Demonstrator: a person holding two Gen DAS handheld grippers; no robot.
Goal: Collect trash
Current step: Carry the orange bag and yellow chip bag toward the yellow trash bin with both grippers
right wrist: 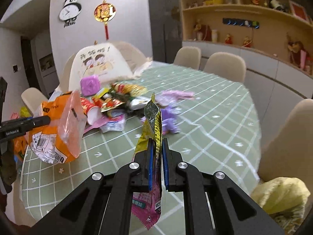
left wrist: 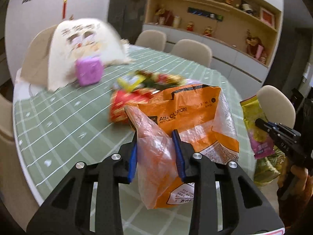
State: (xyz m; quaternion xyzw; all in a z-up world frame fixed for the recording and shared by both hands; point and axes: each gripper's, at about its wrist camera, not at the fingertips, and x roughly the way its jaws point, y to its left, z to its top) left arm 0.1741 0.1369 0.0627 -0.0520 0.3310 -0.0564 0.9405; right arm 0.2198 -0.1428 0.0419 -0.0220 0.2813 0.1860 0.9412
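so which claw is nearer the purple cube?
Left. The left claw, with the orange bag between its fingers, is on the cube's side of the table; the right claw, shut on a wrapper, is farther off.

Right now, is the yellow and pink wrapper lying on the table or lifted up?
Lifted up. The right gripper is shut on the yellow and pink wrapper, which hangs clear above the table.
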